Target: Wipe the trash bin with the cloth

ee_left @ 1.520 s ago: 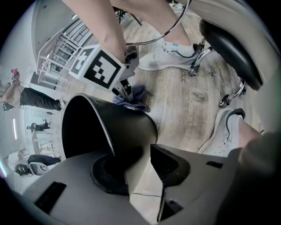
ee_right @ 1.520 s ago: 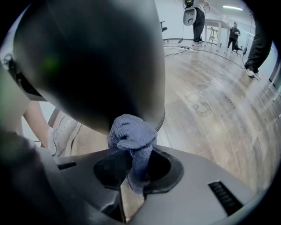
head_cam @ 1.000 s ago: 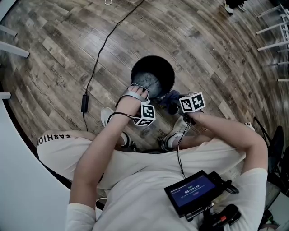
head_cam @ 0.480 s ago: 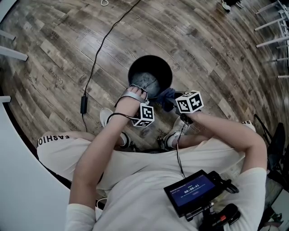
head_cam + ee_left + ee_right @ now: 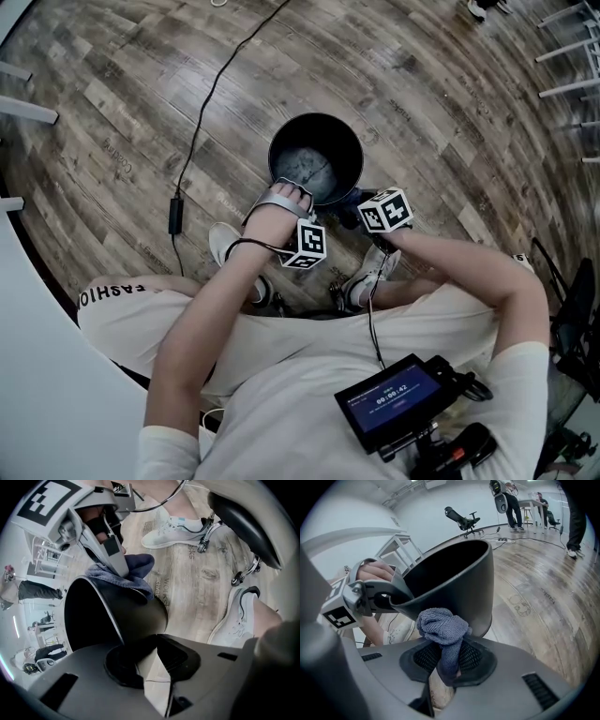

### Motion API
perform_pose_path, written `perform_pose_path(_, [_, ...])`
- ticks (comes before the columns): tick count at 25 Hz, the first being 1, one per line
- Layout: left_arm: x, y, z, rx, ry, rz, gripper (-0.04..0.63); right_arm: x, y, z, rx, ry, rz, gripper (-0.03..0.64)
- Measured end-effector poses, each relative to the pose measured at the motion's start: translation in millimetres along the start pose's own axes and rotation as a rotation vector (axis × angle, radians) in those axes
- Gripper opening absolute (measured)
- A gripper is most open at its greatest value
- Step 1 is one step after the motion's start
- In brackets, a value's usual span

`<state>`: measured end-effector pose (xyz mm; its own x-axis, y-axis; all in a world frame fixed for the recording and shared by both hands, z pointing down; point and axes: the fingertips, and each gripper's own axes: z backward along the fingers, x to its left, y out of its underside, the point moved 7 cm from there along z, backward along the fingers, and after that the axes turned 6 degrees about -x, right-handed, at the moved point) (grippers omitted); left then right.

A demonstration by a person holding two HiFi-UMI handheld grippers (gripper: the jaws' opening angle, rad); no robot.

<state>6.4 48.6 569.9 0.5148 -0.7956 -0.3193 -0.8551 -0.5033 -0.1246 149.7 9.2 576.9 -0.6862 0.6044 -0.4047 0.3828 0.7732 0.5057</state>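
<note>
The black trash bin (image 5: pixel 316 157) stands on the wood floor in front of the person's feet. My left gripper (image 5: pixel 291 192) is at the bin's near rim; its jaws have just been closing and now clamp the bin's wall (image 5: pixel 122 620) between the pads. My right gripper (image 5: pixel 445 667) is shut on a bunched blue-grey cloth (image 5: pixel 442 626), which it holds against the outside of the bin (image 5: pixel 461 583) just to the right of the left gripper (image 5: pixel 370 597). In the head view the cloth is mostly hidden under the right gripper's marker cube (image 5: pixel 384 210).
A black cable (image 5: pixel 202 112) with a power brick (image 5: pixel 174 214) runs over the floor left of the bin. The person's white shoes (image 5: pixel 225 240) (image 5: pixel 371 274) are close behind it. A white table edge (image 5: pixel 28 375) is at the left. An office chair (image 5: pixel 461 520) and people stand far off.
The right gripper with the cloth has moved left and down, closer to the bin's wall. The left gripper has stayed at the rim.
</note>
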Motion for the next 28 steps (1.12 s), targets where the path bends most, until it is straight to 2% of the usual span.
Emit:
perform_pose_path(17, [3.9, -3.2, 1.0, -0.02, 0.017, 0.03, 0.093, -54.6, 44.8, -83.5, 0.063, 0.091, 0.101, 0.075])
perform_pose_path(24, [5.6, -3.1, 0.3, -0.023, 0.018, 0.031, 0.092, -69.1, 60.8, -110.2, 0.083, 0.154, 0.058, 0.075])
perform_pose_path(28, [3.9, -2.3, -0.2, -0.024, 0.021, 0.032, 0.093, -73.8, 67.2, -122.2, 0.057, 0.156, 0.046, 0.075])
